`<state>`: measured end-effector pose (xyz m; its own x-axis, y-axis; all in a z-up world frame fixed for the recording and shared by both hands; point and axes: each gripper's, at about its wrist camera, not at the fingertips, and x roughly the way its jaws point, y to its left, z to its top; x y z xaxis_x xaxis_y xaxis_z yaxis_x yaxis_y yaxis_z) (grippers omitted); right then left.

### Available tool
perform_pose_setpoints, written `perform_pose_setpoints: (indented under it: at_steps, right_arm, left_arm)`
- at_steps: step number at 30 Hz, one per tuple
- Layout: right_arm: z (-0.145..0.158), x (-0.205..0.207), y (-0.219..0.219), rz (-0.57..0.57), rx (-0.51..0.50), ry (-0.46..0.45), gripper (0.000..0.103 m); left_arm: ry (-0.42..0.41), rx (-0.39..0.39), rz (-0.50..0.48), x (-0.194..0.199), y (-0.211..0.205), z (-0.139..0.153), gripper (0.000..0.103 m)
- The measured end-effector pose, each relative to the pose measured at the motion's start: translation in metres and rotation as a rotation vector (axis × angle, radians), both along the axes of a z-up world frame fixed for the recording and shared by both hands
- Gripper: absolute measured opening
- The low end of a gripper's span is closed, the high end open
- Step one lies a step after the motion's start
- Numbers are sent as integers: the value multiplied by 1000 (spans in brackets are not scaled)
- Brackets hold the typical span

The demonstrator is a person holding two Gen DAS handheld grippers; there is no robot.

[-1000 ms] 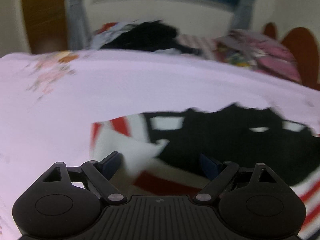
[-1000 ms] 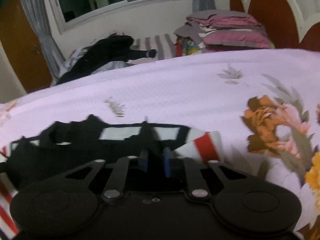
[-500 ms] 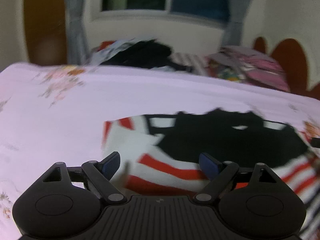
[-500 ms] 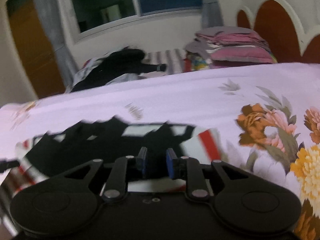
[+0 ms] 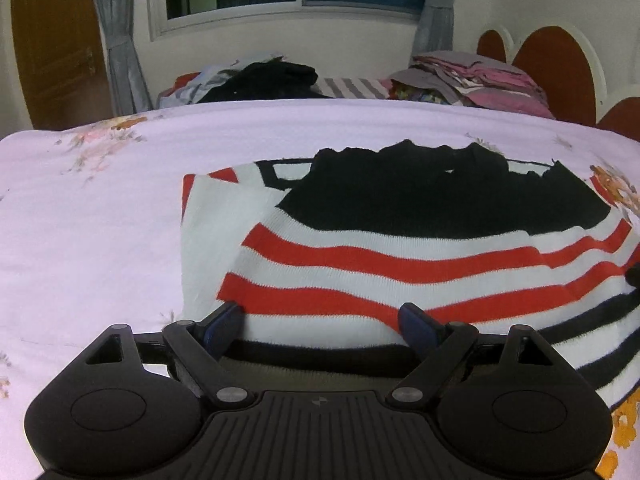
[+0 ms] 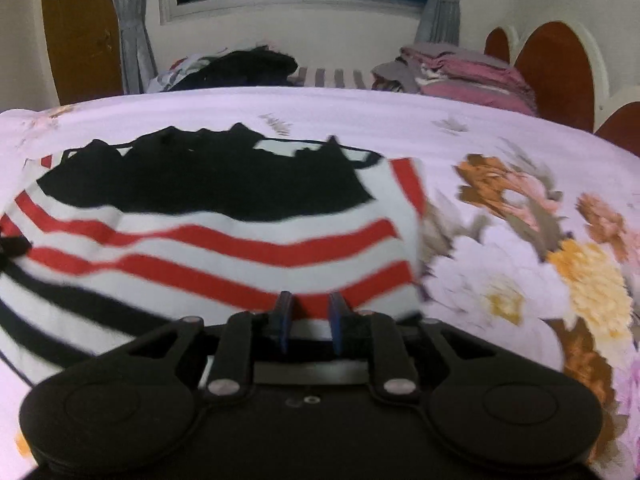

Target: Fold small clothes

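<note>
A knit sweater [image 5: 400, 248] with red, white and black stripes and a black upper part lies spread on the lilac floral bedsheet [image 5: 100, 220]. It also shows in the right wrist view [image 6: 208, 240]. My left gripper [image 5: 322, 322] is open wide, its blue pads over the sweater's near left edge. My right gripper [image 6: 307, 316] hovers at the sweater's near right corner; its pads stand a narrow gap apart with no cloth between them.
A pile of dark loose clothes [image 5: 260, 80] lies beyond the bed's far edge, with a stack of folded pink and grey clothes [image 5: 472, 80] to its right. A red headboard [image 5: 556, 64] is at the far right, a wooden door [image 5: 52, 40] at the far left.
Both grippers have pulled back toward the near edge, so the whole striped body is in view. The right gripper's pads have parted a little and the cloth is out of them.
</note>
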<state>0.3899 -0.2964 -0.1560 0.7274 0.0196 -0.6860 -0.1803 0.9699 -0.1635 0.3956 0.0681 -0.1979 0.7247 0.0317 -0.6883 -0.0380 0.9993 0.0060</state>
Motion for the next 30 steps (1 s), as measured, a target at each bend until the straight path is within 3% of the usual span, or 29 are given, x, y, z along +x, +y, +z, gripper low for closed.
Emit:
perform_pose_setpoints:
  at_steps: [5, 8, 12, 15, 19, 22, 30]
  right_arm:
    - [1, -11, -7, -24, -12, 15, 17]
    - [11, -13, -7, -62, 39, 38, 21]
    - [33, -22, 20, 1, 130, -21, 23]
    - [36, -16, 46, 40, 175, -13, 23]
    - [20, -11, 69, 68, 130, 21, 23]
    - [1, -16, 66, 57, 35, 53, 23]
    - [3, -36, 34, 5, 70, 43, 22]
  left_arm:
    - [0, -2, -2, -13, 4, 0, 86]
    - [-5, 4, 6, -18, 2, 6, 86]
    - [-34, -18, -2, -26, -9, 23, 86]
    - [-37, -40, -17, -25, -21, 28, 86]
    - [6, -20, -17, -23, -27, 15, 86]
    - [29, -24, 4, -29, -16, 0, 86]
    - [40, -16, 17, -42, -12, -1, 86]
